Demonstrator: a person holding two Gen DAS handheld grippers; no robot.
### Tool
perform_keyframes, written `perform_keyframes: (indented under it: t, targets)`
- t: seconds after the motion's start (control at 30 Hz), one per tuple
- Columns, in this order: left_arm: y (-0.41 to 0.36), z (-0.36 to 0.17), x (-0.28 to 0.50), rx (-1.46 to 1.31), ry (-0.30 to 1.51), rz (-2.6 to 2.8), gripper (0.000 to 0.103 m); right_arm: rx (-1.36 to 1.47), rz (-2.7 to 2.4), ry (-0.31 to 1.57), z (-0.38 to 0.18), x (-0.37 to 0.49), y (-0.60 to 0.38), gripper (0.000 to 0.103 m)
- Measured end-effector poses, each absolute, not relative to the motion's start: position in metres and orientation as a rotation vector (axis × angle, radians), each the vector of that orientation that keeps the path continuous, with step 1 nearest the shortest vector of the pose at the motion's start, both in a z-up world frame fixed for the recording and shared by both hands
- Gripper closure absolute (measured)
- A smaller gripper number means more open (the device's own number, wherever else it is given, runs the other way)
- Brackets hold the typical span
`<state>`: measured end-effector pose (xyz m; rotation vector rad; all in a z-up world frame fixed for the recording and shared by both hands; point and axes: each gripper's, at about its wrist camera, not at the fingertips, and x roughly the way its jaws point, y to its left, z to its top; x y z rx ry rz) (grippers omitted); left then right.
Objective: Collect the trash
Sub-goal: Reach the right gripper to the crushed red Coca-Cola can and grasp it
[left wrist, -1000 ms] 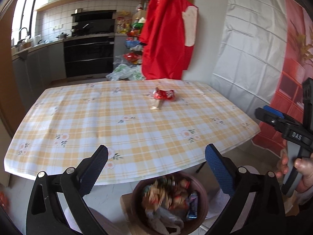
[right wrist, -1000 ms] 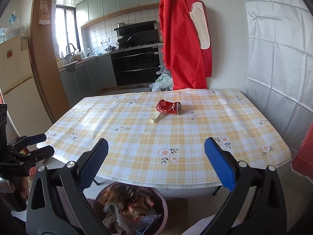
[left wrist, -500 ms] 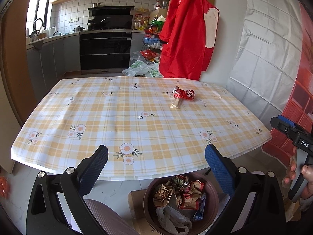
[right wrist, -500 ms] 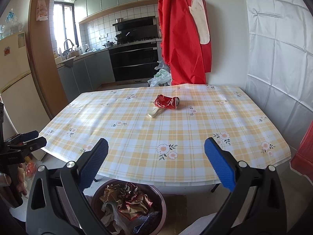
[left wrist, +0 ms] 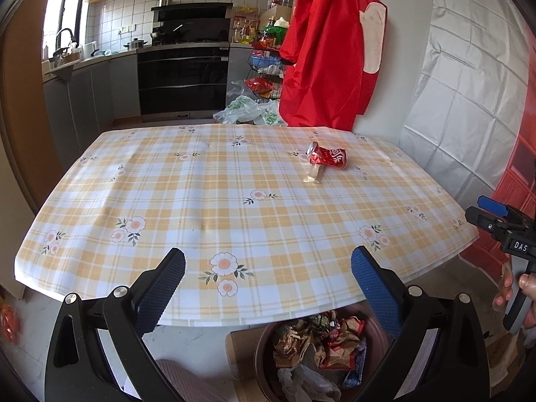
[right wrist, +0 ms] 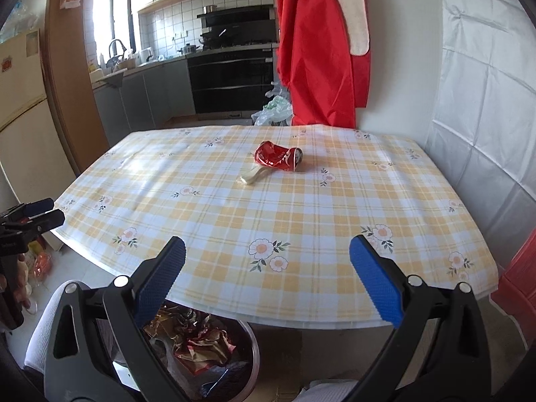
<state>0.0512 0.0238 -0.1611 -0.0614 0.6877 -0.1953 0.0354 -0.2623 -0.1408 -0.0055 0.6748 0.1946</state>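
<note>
both claws have risen and tipped up since a second ago, so the crushed red can point(right wrist: 278, 158) lies far ahead of the right claw point(right wrist: 267, 269), nearer it than the left claw point(left wrist: 268, 274), long axis crosswise, jaws of both wide apart and empty.

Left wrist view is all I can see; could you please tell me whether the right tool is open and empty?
Observer: Yes. In the right wrist view the right tool is wide open, with nothing between its fingers, and it points over the table.
Operator: Thank you. Does anything stand left of the wooden doorframe?
Observer: A cream refrigerator stands there, outside your view.
</note>
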Motion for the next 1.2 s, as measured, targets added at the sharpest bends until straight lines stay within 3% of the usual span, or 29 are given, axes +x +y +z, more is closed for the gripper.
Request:
perform_keyframes:
  t: [0.13, 0.2, 0.33, 0.5, 0.7, 1.0, 1.1, 1.2]
  targets:
    - [0.027, -0.161, 0.072, -0.067, 0.682, -0.197, 0.006, 0.014, 0.194, 0.706, -0.149, 0.069, -0.271, 0.008]
    - [0.029, -0.161, 0.085, -0.069, 0.679, -0.199, 0.006, 0.028, 0.214, 0.726, -0.153, 0.085, -0.275, 0.016]
    - [0.031, -0.165, 0.11, -0.065, 0.677, -0.205, 0.006, -0.03, 0.225, 0.767, -0.162, 0.124, -0.277, 0.022]
    - [0.031, -0.175, 0.152, -0.055, 0.679, -0.214, 0.006, -0.214, 0.269, 0.82, -0.182, 0.179, -0.264, 0.035]
    - [0.022, -0.186, 0.2, -0.039, 0.669, -0.245, 0.006, -0.384, 0.311, 0.908, -0.209, 0.262, -0.239, 0.042]
    - [0.02, -0.213, 0.247, -0.077, 0.729, -0.289, 0.013, -0.856, 0.343, 0.893, -0.268, 0.336, -0.169, 0.045]
    - [0.018, -0.221, 0.258, -0.095, 0.738, -0.304, 0.014, -0.946, 0.316, 0.902, -0.28, 0.352, -0.159, 0.059]
    - [0.015, -0.23, 0.268, -0.109, 0.756, -0.323, 0.016, -0.964, 0.287, 0.928, -0.287, 0.365, -0.157, 0.064]
